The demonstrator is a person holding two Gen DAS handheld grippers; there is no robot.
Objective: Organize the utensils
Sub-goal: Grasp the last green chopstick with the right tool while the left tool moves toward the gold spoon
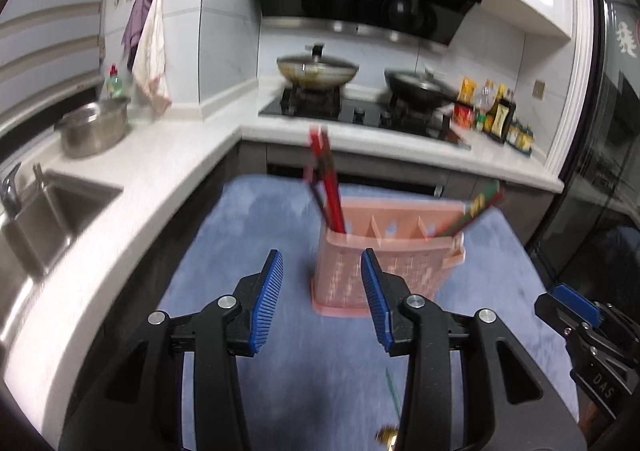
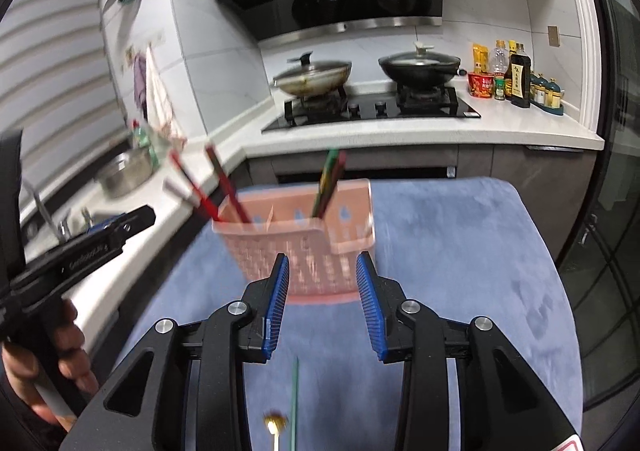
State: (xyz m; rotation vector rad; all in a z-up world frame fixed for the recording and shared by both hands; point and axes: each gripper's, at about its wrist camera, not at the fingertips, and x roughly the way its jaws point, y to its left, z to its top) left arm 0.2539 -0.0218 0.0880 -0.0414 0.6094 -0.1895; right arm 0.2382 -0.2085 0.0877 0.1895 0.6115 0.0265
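Black claws (image 1: pixel 322 271), ribbed blue pads (image 1: pixel 267 303)

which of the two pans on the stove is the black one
The black pan is the one on the right burner, nearest the sauce bottles. The other pan, on the left burner, is a paler, metal-coloured one.

Your holder (image 1: pixel 386 267) stands on the table (image 1: pixel 248 235), chopsticks (image 1: pixel 329 187) in its left and right compartments, stove (image 2: pixel 372 109) behind.

Left gripper (image 1: pixel 322 293) and right gripper (image 2: pixel 322 297): fingers parted, empty, angled downward; a hand (image 2: pixel 60 363) grips the left handle at 8 o'clock.
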